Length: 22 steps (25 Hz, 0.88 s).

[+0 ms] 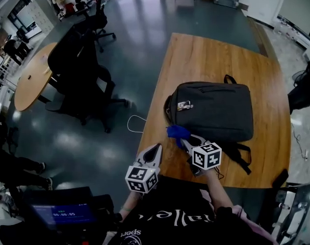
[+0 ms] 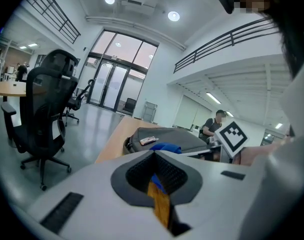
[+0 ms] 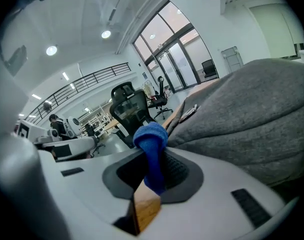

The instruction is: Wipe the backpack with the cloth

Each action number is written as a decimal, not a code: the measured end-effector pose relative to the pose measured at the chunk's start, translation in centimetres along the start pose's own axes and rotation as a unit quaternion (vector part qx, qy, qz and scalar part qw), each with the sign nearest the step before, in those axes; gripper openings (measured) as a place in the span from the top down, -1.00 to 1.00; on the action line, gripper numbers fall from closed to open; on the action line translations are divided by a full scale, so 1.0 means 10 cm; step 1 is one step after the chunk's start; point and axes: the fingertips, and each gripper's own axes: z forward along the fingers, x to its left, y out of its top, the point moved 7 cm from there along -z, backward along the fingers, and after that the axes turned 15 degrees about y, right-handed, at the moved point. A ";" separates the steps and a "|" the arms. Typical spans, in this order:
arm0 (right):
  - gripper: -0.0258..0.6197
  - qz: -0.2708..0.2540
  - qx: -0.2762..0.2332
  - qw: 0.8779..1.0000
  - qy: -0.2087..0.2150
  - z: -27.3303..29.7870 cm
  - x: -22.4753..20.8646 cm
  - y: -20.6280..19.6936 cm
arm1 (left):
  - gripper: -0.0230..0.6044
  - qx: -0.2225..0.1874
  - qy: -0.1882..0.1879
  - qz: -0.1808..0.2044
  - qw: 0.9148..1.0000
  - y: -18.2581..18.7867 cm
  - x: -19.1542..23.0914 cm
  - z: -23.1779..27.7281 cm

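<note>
A dark grey backpack [image 1: 213,110] lies flat on the wooden table [image 1: 206,55], with a small tag [image 1: 184,105] near its left end. My right gripper [image 1: 185,140] is shut on a blue cloth [image 1: 177,131], held at the backpack's near left corner. In the right gripper view the cloth [image 3: 151,143] sticks up from between the jaws, with the backpack [image 3: 242,109] just to its right. My left gripper [image 1: 157,147] hovers at the table's left edge, shut and holding nothing. The left gripper view shows the backpack [image 2: 167,135] and the cloth [image 2: 164,147] ahead of its jaws.
Black office chairs [image 1: 76,73] and a round wooden table [image 1: 35,75] stand on the floor to the left. A white cable loop [image 1: 136,122] lies by the table's left edge. A person [image 1: 303,88] is at the far right. A dark object [image 1: 280,177] sits at the table's near right corner.
</note>
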 end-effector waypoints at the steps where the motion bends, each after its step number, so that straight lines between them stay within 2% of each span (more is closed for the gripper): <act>1: 0.75 0.001 0.000 1.000 -0.003 -0.08 -0.02 -0.02 | 0.93 0.000 -0.002 -0.001 1.000 0.00 -0.04 0.01; 6: 0.75 0.016 -0.025 0.999 -0.017 -0.54 -0.12 -0.07 | 0.93 -0.003 -0.008 -0.004 1.000 0.01 -0.33 0.07; 14: 0.75 0.028 -0.047 0.998 -0.036 -1.43 -0.43 -0.12 | 0.93 0.006 -0.023 0.005 1.000 -0.12 -1.05 0.18; 22: 0.75 0.047 -0.073 0.994 -0.059 -2.32 -0.82 -0.26 | 0.93 0.007 -0.010 0.004 1.000 -0.27 -1.62 0.28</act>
